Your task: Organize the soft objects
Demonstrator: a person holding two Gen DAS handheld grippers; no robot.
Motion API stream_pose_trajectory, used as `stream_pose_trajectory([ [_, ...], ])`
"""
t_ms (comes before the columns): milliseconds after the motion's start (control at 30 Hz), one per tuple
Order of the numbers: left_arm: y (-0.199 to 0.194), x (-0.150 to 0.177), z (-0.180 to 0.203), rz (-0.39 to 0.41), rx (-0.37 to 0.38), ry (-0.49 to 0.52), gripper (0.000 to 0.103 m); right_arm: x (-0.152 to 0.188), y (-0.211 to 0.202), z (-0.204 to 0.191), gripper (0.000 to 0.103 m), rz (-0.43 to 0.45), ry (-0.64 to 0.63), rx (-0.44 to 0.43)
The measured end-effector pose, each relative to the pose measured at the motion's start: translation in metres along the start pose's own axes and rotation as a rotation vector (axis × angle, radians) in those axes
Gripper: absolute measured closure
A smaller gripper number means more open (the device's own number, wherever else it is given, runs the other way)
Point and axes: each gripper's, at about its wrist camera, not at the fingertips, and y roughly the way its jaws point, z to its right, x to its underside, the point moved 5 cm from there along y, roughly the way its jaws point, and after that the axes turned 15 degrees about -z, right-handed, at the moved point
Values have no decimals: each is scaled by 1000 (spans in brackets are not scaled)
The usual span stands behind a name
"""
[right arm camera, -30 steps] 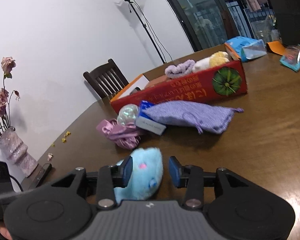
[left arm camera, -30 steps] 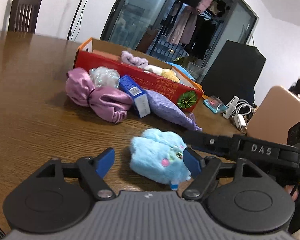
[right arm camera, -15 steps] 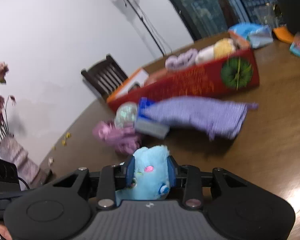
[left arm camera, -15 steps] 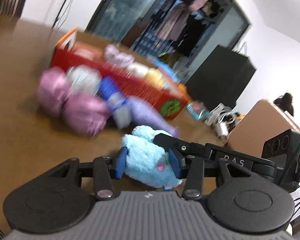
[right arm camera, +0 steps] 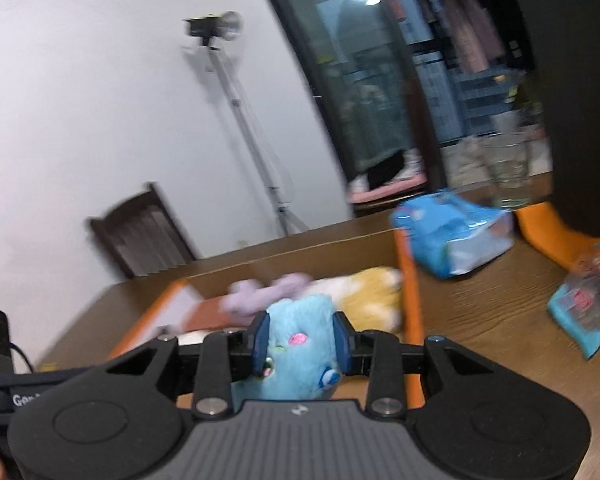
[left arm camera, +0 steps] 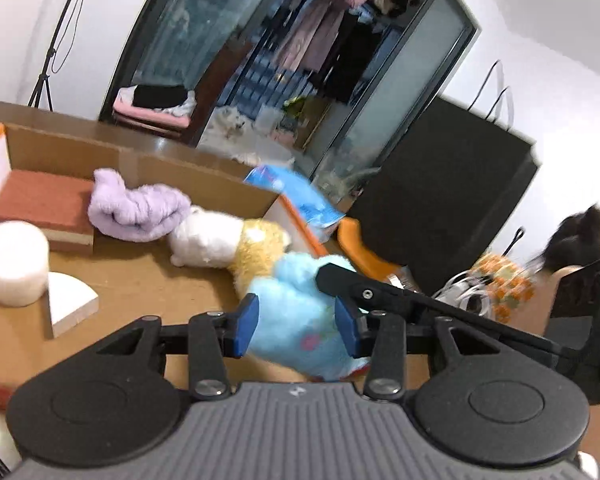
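Currently the blue plush toy [left arm camera: 296, 320] sits between the blue pads of both tools at once: the left gripper [left arm camera: 296, 326] clamps it from one side and the right gripper [right arm camera: 300, 344] from the other, each with its jaws at a narrow setting and closing further into the pile. The plush is carried above the open cardboard box [left arm camera: 204, 178], near the box's orange-edged end wall. Its long axis appears to run roughly along the fingers of the right gripper, with the embroidered pink cheek facing that camera. Neither hand is nearer; both already hold it, and the right tool's black finger crosses the left view just beside the toy.

The toy is fluffy, rounded and highly compressible, so the pads sink into it visibly. Directly below and beyond lies a white-and-yellow plush [left arm camera: 236, 240], also fuzzy, touching a lilac fleece bundle [left arm camera: 138, 208]. Further along the box floor are a red-brown sponge block [left arm camera: 40, 204], a white cylinder [left arm camera: 14, 262] and a white wedge [left arm camera: 70, 304], all apparently foam. Outside the box, a glossy blue packet [right arm camera: 452, 236] rests on the wooden table [right arm camera: 500, 312].

Judgement: the next move is a release into the free floor area beside the white-and-yellow plush.
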Motion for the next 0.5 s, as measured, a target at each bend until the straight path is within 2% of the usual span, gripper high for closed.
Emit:
stream_pose_trajectory([
  [67,15,6,-8,-38,-22,-2,62,8,15,5,72,-13,-14,65],
  [100,18,10,-9,-64,-30,8,61,12,21,5,80,-14,-44,106],
  [200,14,11,-8,-54,-46,32,61,21,23,-2,81,31,-129,178],
  [367,2,6,-4,-17,-150,91,61,25,21,-6,80,41,-148,174],
  [500,-16,1,1,17,-214,125,61,20,18,-7,81,29,-127,122],
])
